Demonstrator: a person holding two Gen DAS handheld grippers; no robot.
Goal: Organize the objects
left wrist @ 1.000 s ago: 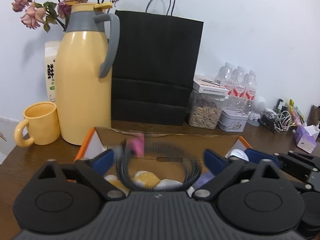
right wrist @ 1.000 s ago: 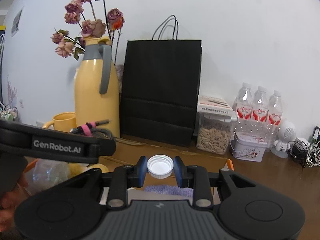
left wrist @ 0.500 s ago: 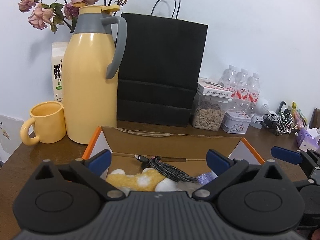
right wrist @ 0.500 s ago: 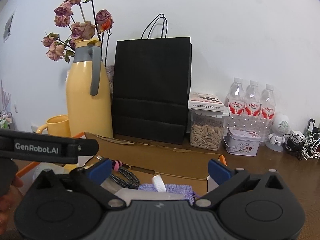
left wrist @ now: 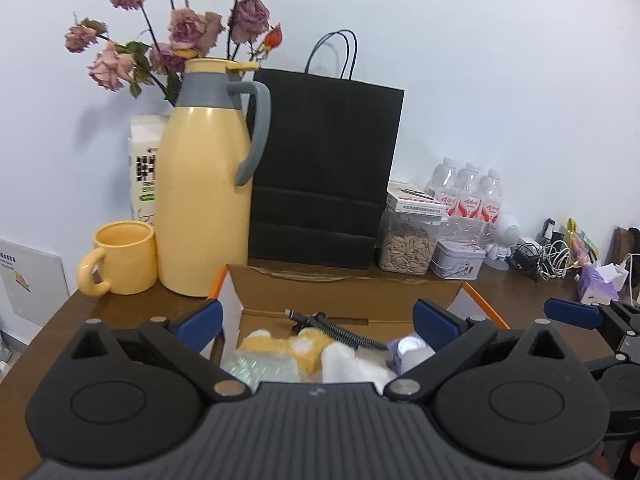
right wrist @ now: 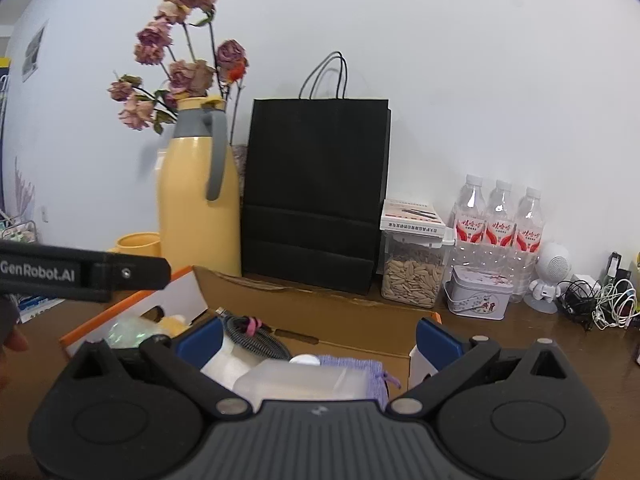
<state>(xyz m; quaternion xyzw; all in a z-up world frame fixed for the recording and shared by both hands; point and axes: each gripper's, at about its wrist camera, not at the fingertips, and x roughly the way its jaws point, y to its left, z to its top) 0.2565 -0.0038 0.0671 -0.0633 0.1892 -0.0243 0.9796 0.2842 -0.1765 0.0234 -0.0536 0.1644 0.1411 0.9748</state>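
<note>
Left gripper (left wrist: 316,320) held with jaws wide apart and empty, right gripper (right wrist: 318,338) likewise spread, cardboard box (left wrist: 344,294) seen ahead between both pairs, coiled cable (right wrist: 256,336) and bottle cap (right wrist: 304,359) lying inside.

Cable (left wrist: 336,330) and cap (right wrist: 304,359) now dropped inside box (left wrist: 344,292).

Yellow jug (left wrist: 202,200) with grey collar, yellow mug (left wrist: 122,258), black paper bag (left wrist: 324,176), orange-edged brown cardboard box (left wrist: 344,292)
</note>
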